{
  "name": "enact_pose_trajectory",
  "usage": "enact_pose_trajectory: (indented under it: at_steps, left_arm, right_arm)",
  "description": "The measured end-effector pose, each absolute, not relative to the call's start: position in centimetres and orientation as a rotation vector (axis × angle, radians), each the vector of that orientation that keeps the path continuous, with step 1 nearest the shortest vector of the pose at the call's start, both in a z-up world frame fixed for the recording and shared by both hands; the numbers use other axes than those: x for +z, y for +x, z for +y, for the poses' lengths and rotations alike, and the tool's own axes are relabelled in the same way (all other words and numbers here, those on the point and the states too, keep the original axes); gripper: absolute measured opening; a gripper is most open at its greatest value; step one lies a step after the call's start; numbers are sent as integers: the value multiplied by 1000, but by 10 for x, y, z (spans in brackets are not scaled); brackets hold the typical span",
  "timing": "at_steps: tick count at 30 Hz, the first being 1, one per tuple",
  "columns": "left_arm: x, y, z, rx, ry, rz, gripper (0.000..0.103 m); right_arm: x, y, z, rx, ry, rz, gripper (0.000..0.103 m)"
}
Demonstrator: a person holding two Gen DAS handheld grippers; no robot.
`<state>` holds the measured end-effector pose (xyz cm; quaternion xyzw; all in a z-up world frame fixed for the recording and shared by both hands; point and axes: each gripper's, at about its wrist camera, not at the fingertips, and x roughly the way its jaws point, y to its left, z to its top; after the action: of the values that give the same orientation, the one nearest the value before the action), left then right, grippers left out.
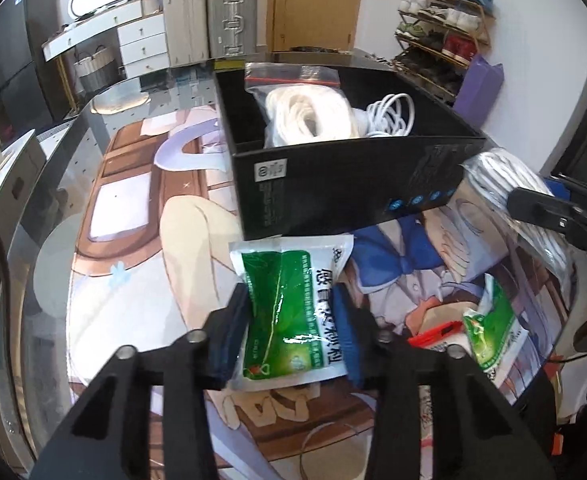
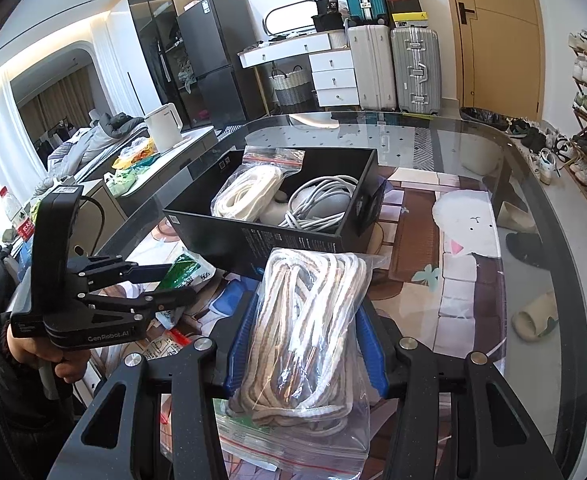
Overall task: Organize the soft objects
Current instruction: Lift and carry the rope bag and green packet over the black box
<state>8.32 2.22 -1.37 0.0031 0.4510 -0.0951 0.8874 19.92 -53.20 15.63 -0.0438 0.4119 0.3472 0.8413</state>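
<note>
In the left wrist view my left gripper [image 1: 289, 296] is shut on a green-and-white sachet pouch [image 1: 289, 320], held just above the table in front of a black open box [image 1: 333, 188]. The box holds a bagged white rope [image 1: 305, 112] and a coiled white cable [image 1: 393, 114]. In the right wrist view my right gripper [image 2: 308, 304] is shut on a clear zip bag of striped rope [image 2: 309, 320], close to the near wall of the black box [image 2: 253, 240]. The left gripper [image 2: 181, 280] with its green pouch [image 2: 185, 268] shows at the left.
A second green pouch [image 1: 493, 332] and a red-edged packet [image 1: 433, 332] lie on the glass table with its printed mat [image 1: 133, 240]. The table's curved edge [image 2: 541, 240] runs along the right. Suitcases, drawers and a shoe rack stand beyond.
</note>
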Motion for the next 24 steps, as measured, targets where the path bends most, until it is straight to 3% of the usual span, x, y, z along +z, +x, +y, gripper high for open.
enact_pose_trajectory:
  at_steps: [24]
  left_arm:
    - [63,59,41,-232,-72,680,35]
  right_arm:
    - [185,194,-535,754,-62,753,48]
